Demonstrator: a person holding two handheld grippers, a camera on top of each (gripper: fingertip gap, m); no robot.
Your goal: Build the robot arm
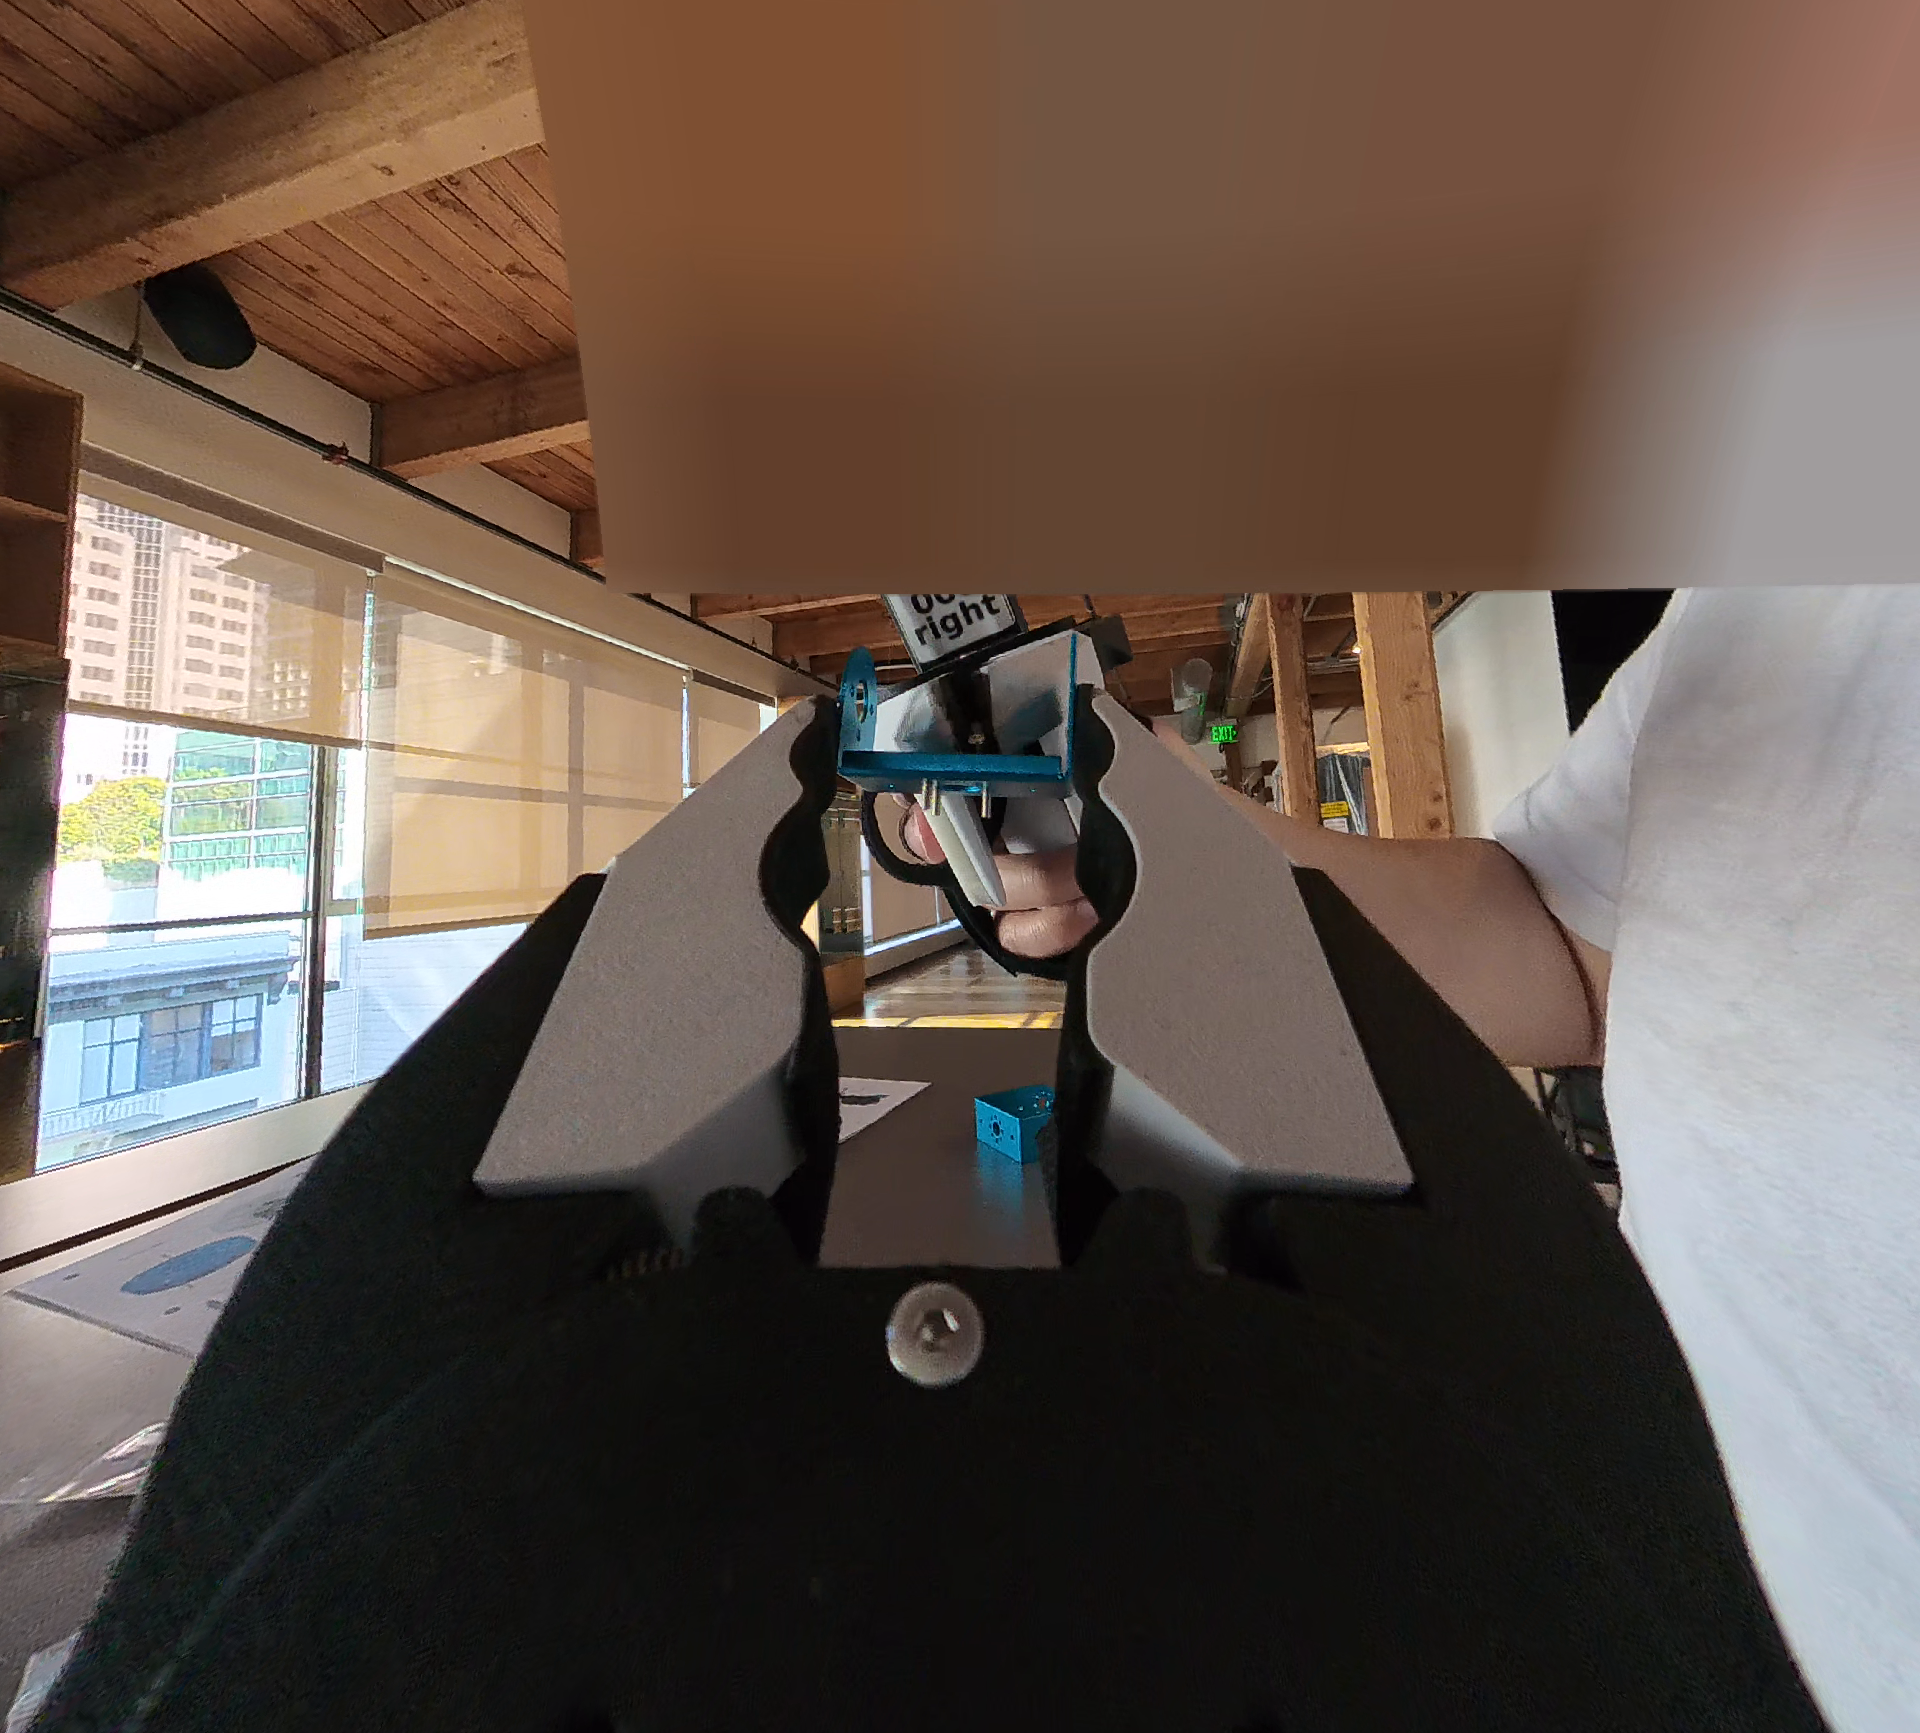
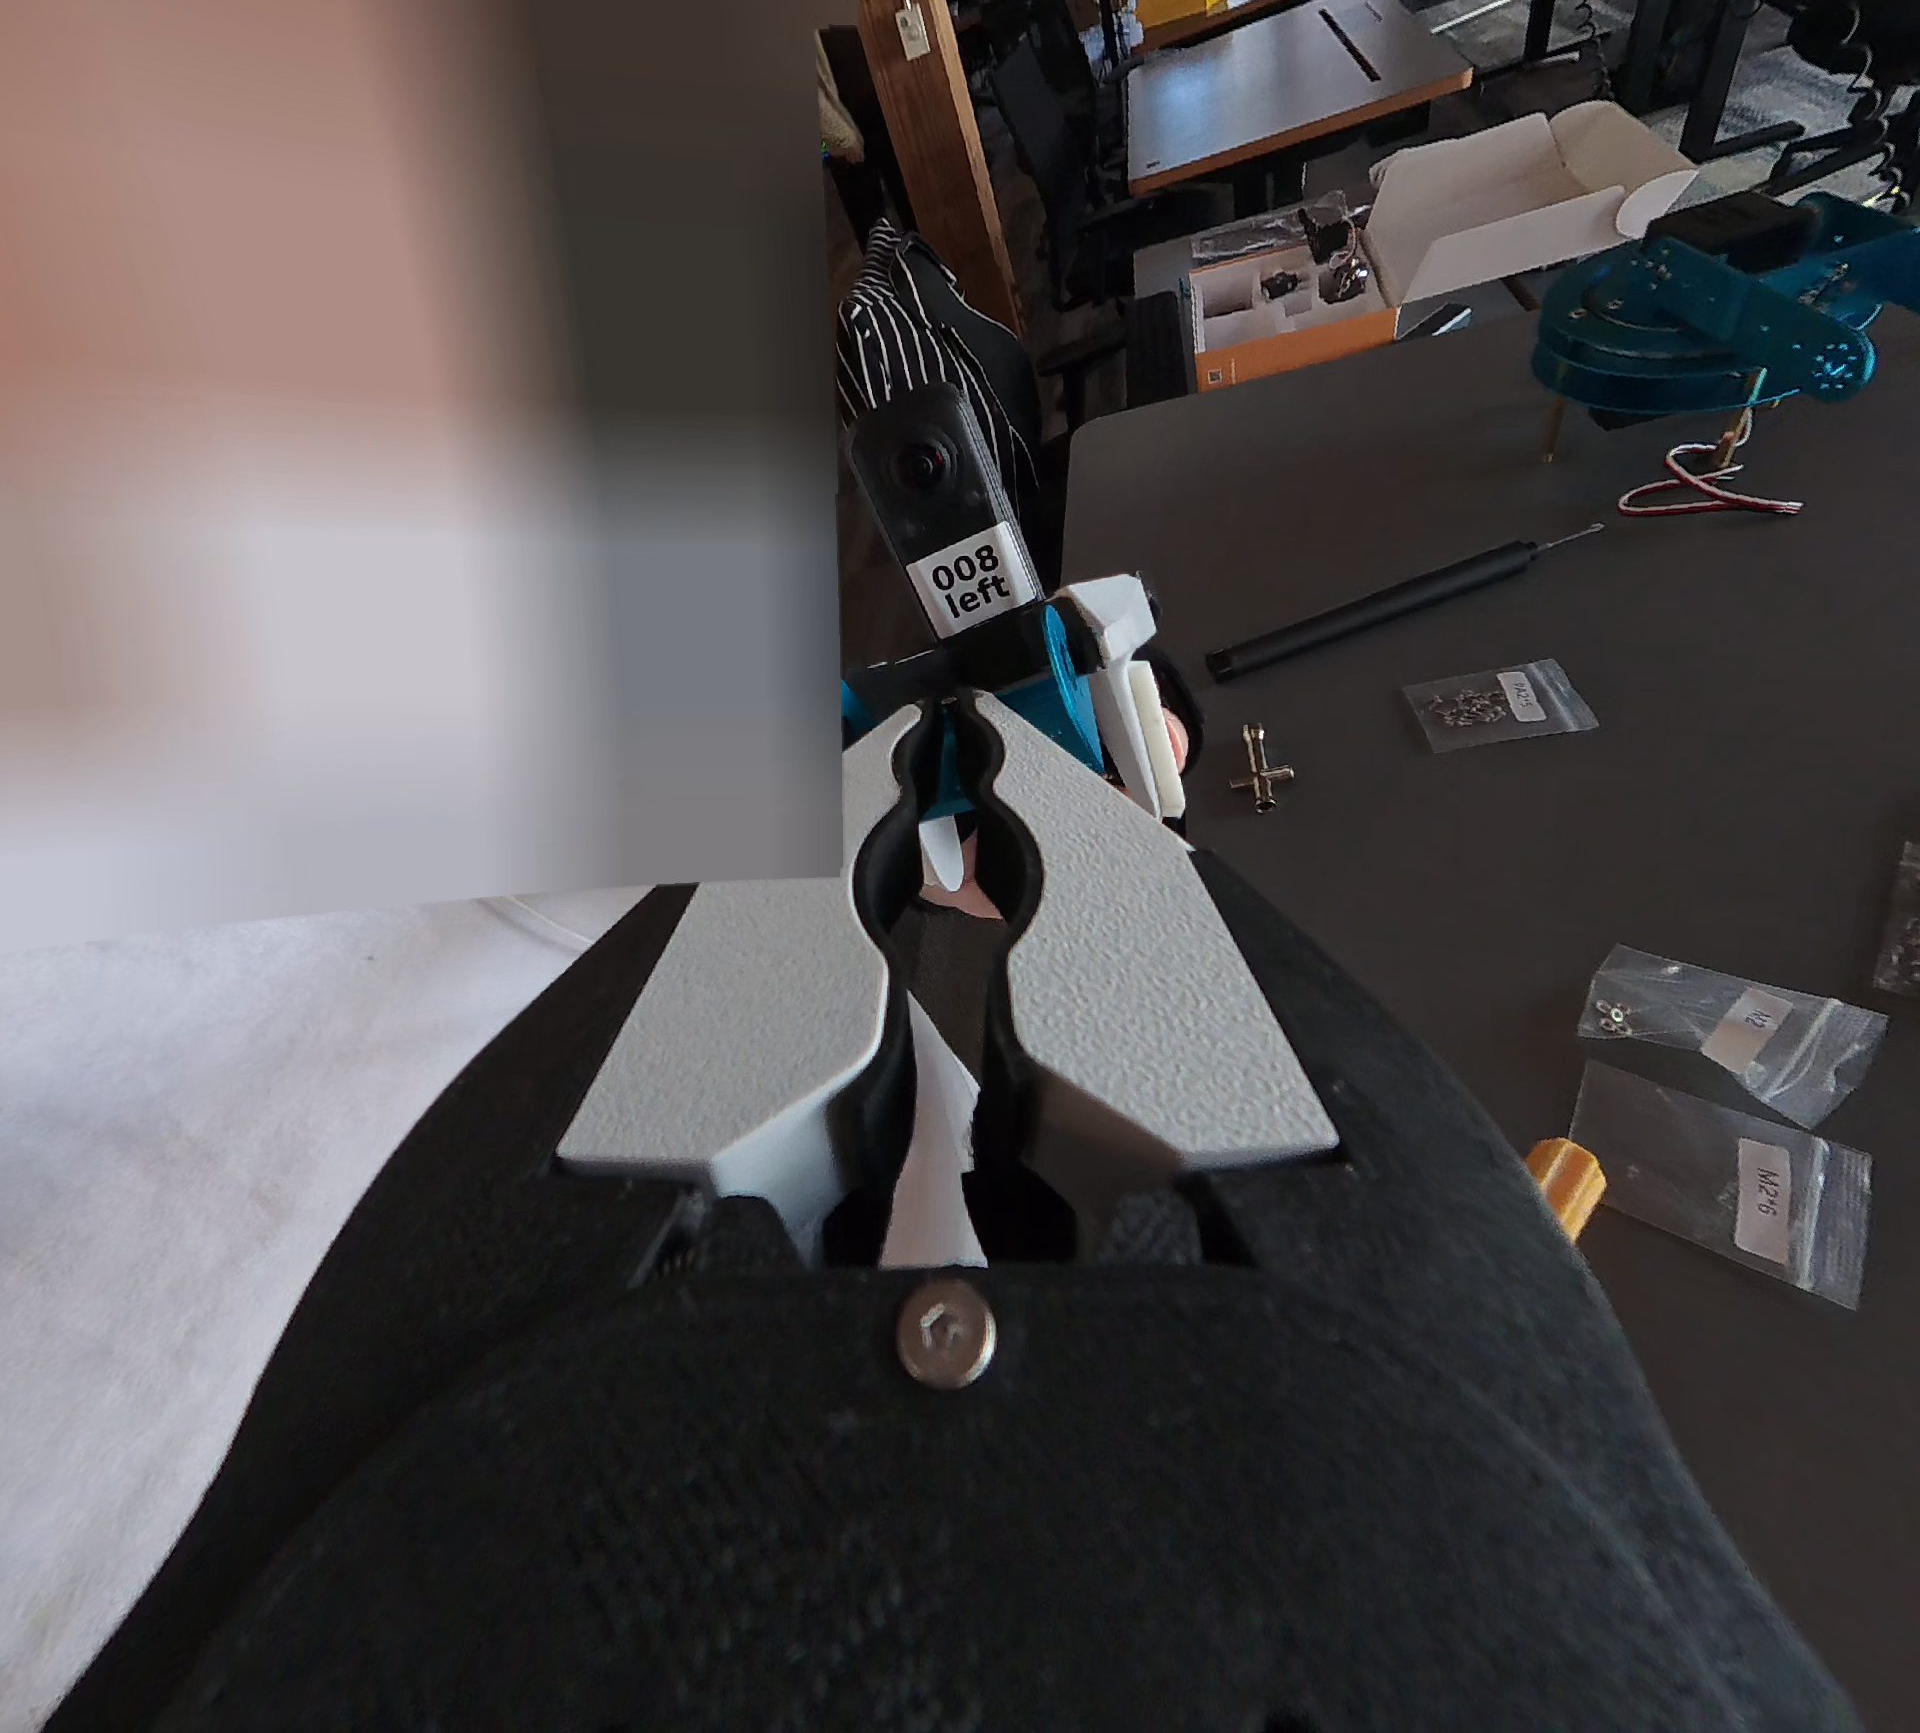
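Observation:
My left gripper (image 1: 956,727) is raised in the air and shut across a blue metal U-shaped bracket (image 1: 951,764), one fingertip on each side wall. My right gripper (image 2: 951,712) faces it from the far side. Its jaws are nearly closed on a small brass part (image 1: 977,733) at the bracket's inner floor. Two brass pins (image 1: 925,795) stick out under the bracket. In the right wrist view the bracket (image 2: 1039,696) shows just behind my fingertips, with one white finger (image 2: 1127,686) of the left gripper beside it. A hand (image 1: 1039,904) holds the right gripper.
On the dark table (image 2: 1455,904) lie a blue robot base (image 2: 1704,333), a black screwdriver (image 2: 1392,608), a cross wrench (image 2: 1262,774), several screw bags (image 2: 1735,1029), a yellow knob (image 2: 1564,1184) and an open white box (image 2: 1507,218). A blue cube bracket (image 1: 1013,1130) is below. A person in white stands close. The tips of both grippers are at nearly the same place. The cross wrench (image 2: 1262,774) is about equally far from each gripper, around 25 centimeters.

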